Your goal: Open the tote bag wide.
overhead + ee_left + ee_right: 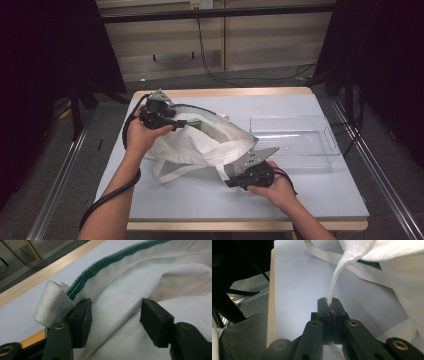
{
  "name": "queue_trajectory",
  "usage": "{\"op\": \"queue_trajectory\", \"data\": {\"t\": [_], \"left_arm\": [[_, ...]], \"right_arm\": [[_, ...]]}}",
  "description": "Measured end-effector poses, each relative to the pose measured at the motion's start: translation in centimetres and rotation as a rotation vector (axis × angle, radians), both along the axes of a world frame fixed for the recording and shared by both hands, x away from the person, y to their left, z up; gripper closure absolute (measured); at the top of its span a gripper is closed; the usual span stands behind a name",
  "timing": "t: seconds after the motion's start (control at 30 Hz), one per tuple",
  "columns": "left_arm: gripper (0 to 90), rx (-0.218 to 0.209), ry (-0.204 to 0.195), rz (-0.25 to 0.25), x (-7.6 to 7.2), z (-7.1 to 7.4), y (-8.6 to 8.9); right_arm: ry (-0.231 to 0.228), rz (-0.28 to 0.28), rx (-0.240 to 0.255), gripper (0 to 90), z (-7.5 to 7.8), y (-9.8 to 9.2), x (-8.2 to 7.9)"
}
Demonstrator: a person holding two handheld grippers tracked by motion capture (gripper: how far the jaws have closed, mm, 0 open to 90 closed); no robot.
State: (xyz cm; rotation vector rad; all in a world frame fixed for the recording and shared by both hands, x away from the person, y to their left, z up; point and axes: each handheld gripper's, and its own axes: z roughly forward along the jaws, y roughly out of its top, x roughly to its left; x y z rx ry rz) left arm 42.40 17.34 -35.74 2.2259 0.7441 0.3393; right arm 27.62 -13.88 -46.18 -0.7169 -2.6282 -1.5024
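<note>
A white cloth tote bag (200, 142) with a green-trimmed rim (100, 263) lies mid-table, its mouth gaping toward the right. Something green (198, 125) shows inside it. My left gripper (181, 123) is at the bag's far-left rim. Its jaws stand open, wide apart, over the white cloth (115, 312), and a folded strap end (51, 306) sits beside the left jaw. My right gripper (230, 182) is at the bag's near-right corner, shut (332, 305) on a white handle strap (338, 273) that runs taut up to the bag.
A clear plastic tray (327, 137) lies on the right part of the pale table (310, 195), close to the bag's mouth. A loose handle loop (172, 172) trails toward the near side. The wooden table edge (271, 302) is close behind my right gripper.
</note>
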Motion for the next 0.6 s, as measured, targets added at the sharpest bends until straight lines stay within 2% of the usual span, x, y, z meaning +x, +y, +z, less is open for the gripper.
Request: {"op": "queue_trajectory", "data": {"t": [0.03,0.1,0.23,0.3,0.33,0.37,0.47,0.6], "left_arm": [[46.6,0.012,-0.007,0.001,0.0,0.0,0.0],[53.9,0.035,0.005,-0.003,-0.1,0.1,-0.1],[71.3,0.023,0.045,-0.022,0.0,0.1,-0.3],[82.9,0.042,0.053,-0.04,0.0,0.1,-0.3],[85.1,0.033,0.066,-0.026,0.0,0.0,-0.4],[88.7,0.026,0.082,-0.035,0.1,-0.1,-0.3],[90.0,0.029,0.077,-0.01,0.1,0.1,-0.1],[90.0,0.016,0.041,0.02,0.2,1.1,0.7]], "right_arm": [[-0.003,0.001,-0.001,88.2,0.0,0.0,0.0],[-0.001,0.005,-0.003,88.2,0.0,0.0,-0.1],[-0.009,0.011,-0.008,88.2,0.1,0.0,-0.1],[-0.005,0.012,-0.017,88.2,0.1,0.1,-0.1],[-0.001,0.016,-0.014,88.3,0.0,0.1,-0.1],[-0.002,0.017,-0.014,88.3,0.0,0.2,-0.1],[-0.006,0.014,-0.01,88.2,0.0,0.0,-0.1],[0.005,0.009,-0.014,88.3,-0.2,-0.3,-0.2]]}}
